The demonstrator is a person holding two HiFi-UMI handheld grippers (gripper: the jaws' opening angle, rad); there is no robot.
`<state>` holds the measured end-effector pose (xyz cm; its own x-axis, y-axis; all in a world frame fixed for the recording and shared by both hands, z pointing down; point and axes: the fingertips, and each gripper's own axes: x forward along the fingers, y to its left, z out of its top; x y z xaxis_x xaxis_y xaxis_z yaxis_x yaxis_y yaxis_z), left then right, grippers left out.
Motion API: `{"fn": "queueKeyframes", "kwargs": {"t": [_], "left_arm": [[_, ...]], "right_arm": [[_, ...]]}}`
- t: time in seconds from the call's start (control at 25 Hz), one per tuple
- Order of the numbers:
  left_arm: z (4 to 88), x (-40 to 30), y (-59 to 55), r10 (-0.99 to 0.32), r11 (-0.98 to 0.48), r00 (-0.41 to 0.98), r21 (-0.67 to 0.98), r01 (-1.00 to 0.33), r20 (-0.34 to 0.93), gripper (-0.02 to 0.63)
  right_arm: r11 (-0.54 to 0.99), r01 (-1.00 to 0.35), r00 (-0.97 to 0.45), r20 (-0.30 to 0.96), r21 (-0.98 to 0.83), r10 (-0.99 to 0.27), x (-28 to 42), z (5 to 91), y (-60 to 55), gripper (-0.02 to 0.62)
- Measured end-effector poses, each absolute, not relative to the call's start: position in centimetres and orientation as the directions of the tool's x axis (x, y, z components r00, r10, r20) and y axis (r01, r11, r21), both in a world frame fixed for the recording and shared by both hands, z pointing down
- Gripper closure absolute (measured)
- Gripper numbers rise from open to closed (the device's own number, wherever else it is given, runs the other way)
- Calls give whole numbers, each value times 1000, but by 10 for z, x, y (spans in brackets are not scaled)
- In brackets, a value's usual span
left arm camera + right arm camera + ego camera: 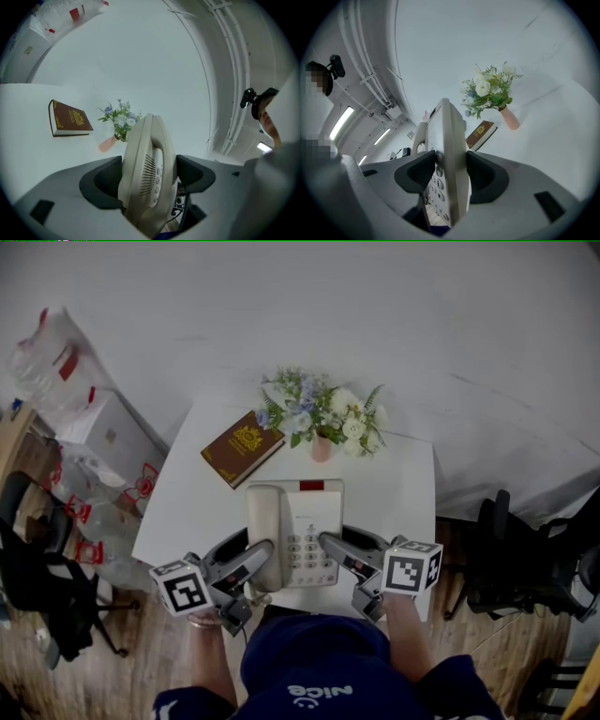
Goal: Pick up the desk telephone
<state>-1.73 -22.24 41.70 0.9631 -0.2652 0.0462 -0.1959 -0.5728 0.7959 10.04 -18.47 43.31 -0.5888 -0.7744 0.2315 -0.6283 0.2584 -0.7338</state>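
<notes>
The cream desk telephone (295, 535) with its handset on the left lies at the near edge of the small white table (394, 484). My left gripper (263, 555) is shut on the telephone's handset side, and my right gripper (327, 542) is shut on its keypad side. The left gripper view shows the telephone (143, 164) edge-on between the dark pads (108, 180). The right gripper view has the keypad edge (449, 154) pinched between both jaws. Whether the telephone rests on the table or hangs just above it, I cannot tell.
A brown book (242, 450) and a pink vase of flowers (322, 418) stand at the table's far side. White boxes and plastic bags (89, 418) sit to the left. Black chairs (520, 563) flank the table. A white wall (394, 324) is behind.
</notes>
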Motion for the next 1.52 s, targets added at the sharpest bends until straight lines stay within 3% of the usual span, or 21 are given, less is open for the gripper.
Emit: {"fn": "queueKeyframes", "kwargs": {"t": [1.52], "left_arm": [[268, -57, -220, -303, -804, 924, 583, -117, -232, 232]], "right_arm": [[540, -712, -576, -67, -448, -815, 69, 268, -193, 367]]}}
